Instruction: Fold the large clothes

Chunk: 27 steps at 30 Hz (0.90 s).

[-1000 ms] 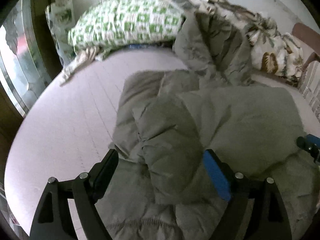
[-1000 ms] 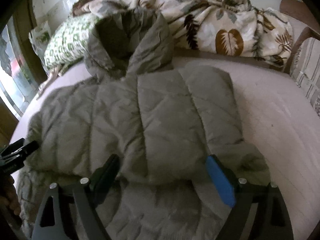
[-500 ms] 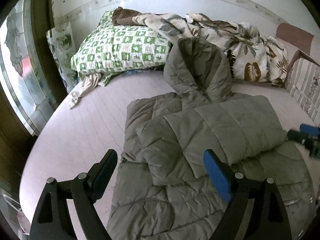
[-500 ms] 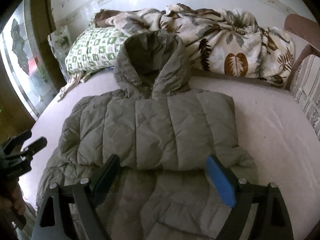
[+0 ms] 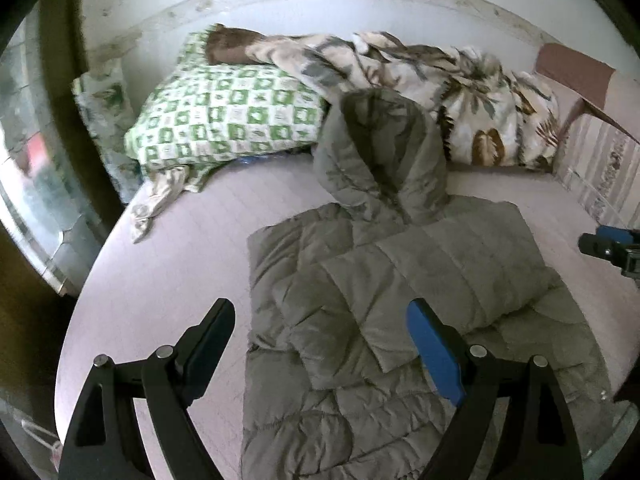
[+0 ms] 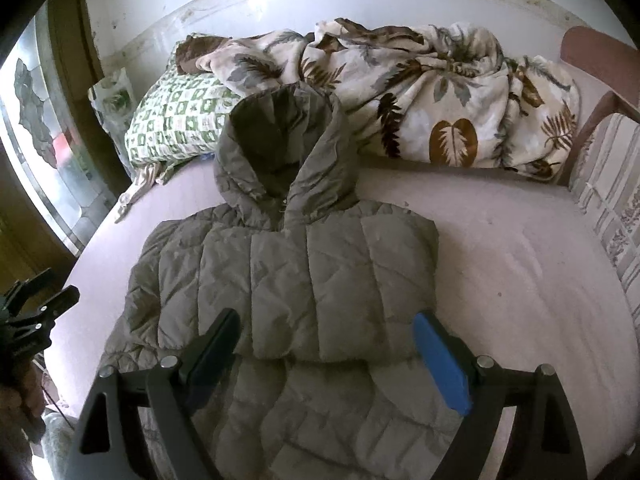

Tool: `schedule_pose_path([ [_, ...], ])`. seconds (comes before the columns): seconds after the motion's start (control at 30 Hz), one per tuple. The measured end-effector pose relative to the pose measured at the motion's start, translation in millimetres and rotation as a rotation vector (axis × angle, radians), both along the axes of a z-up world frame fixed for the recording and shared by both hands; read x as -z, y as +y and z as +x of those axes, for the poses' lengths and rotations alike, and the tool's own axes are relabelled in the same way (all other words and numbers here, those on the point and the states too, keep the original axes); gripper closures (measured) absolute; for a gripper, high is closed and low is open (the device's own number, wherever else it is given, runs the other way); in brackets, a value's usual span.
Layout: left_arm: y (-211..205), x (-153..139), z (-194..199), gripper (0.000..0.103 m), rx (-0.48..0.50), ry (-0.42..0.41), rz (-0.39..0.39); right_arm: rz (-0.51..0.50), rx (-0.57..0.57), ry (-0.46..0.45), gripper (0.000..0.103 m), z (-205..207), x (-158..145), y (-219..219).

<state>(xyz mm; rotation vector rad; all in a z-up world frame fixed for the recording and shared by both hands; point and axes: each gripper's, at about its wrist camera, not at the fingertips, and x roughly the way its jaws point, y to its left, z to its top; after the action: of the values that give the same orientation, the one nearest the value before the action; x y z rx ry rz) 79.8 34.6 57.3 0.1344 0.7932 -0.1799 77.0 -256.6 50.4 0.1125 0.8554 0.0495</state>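
I see both tools, left tool [image 5: 320, 346] and right tool [image 6: 326, 350], spread empty above the hooded puffer jacket [image 6: 296, 276], its near hem cut off.

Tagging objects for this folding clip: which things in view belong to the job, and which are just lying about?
Part of the job:
- grey puffer jacket, sleeves folded across its front, hood up
- left tool, open, holding nothing
- right tool, open, holding nothing

Just lying about:
- green checked pillow
- leaf-print blanket, bunched by the wall
- crumpled cloth under the pillow
- bed itself as work surface
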Motion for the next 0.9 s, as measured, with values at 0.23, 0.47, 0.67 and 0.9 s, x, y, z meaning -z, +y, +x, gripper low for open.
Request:
schedule_pose_path([
  [0.23, -4, -14, 40, 0.015, -0.006, 0.029, -0.074, 0.007, -0.025, 0.000, 0.013, 28, -11, -6],
  [0.47, -21, -9, 85, 0.015, 0.004, 0.013, -0.008, -0.001, -0.044, 0.010, 0.013, 66, -10, -13],
  [0.67, -25, 2, 129, 0.015, -0.012, 0.033, -0.007, -0.003, -0.063, 0.009, 0.013, 106, -7, -16],
  [0.9, -35, 14, 182, 0.015, -0.024, 0.027, 0.051, 0.026, -0.072, 0.004, 0.013, 159, 3, -22],
])
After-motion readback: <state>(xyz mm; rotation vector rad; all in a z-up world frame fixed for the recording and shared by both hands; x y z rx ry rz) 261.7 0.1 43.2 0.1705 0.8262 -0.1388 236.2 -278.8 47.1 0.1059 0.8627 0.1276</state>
